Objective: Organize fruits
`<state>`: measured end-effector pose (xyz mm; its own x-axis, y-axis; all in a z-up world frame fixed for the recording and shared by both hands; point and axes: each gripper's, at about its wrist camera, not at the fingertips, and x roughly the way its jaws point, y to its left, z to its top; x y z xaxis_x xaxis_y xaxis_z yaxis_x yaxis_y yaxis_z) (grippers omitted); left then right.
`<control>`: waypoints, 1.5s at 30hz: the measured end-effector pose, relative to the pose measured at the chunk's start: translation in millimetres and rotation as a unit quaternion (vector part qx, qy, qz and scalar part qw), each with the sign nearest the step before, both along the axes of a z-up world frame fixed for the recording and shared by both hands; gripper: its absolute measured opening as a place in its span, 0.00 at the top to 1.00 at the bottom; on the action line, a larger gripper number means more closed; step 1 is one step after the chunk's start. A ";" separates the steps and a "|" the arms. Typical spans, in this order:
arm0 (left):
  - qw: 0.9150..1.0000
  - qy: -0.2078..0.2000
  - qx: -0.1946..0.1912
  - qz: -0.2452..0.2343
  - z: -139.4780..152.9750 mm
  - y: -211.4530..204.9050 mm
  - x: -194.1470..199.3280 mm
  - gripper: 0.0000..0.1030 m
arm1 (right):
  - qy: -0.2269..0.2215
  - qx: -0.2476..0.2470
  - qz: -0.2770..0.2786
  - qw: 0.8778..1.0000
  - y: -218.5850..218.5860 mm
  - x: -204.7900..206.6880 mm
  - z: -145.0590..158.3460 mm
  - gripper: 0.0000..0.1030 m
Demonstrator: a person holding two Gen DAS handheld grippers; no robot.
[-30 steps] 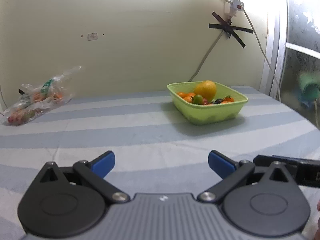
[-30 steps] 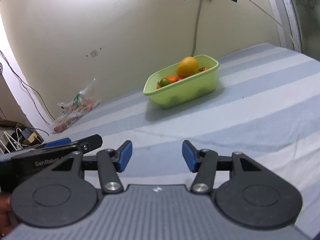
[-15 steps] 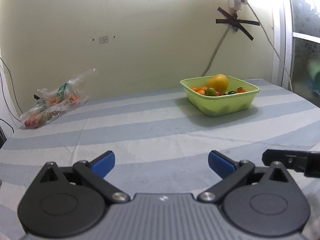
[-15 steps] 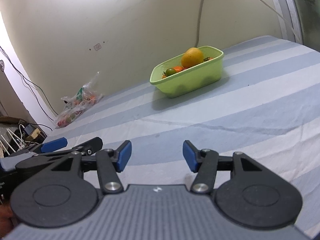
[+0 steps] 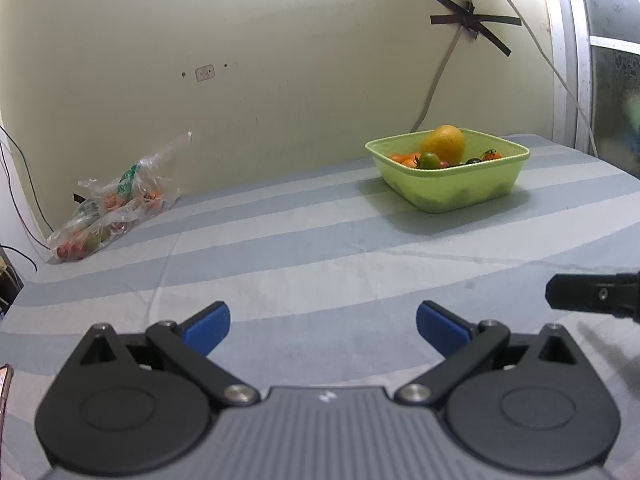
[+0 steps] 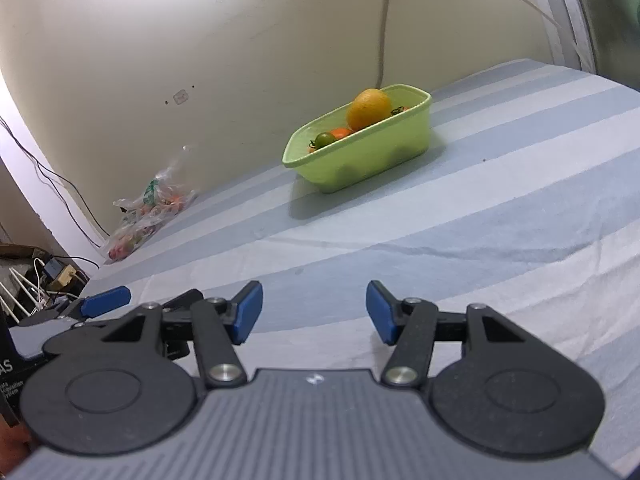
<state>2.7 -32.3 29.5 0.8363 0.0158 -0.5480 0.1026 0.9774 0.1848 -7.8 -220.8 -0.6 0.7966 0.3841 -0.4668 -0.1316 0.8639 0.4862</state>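
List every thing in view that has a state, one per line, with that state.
left gripper: open, nothing between its jaws.
right gripper: open, nothing between its jaws.
green bowl: upright on the striped cloth, holding fruit.
orange: in the bowl, on top of the small tomatoes.
plastic bag: lying by the wall, fruit inside; whether its mouth is open cannot be told.

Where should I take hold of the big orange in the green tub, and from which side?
Grip the orange across its upper half, coming down from above. It stands well over the green tub rim, while its lower half sits among the small tomatoes behind the wall. A side approach would probably meet the rim first. Both the left hand-held gripper and the right hand-held gripper are open and empty.
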 end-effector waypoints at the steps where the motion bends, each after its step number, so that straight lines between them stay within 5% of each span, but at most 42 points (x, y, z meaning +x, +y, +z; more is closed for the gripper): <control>1: 1.000 0.001 0.000 0.000 -0.6 -0.1 0.4 0.00 | 0.001 0.001 -0.001 1.000 -0.5 0.2 -0.5 0.41; 45: 1.000 0.015 0.018 0.002 -5.9 -1.3 8.9 0.00 | -0.002 0.015 -0.019 1.000 -6.9 0.7 -2.0 0.39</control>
<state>11.6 -33.6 23.7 0.8200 0.0393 -0.5711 0.1051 0.9704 0.2177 -7.1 -227.7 -2.6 0.8129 0.3666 -0.4524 -0.1004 0.8535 0.5113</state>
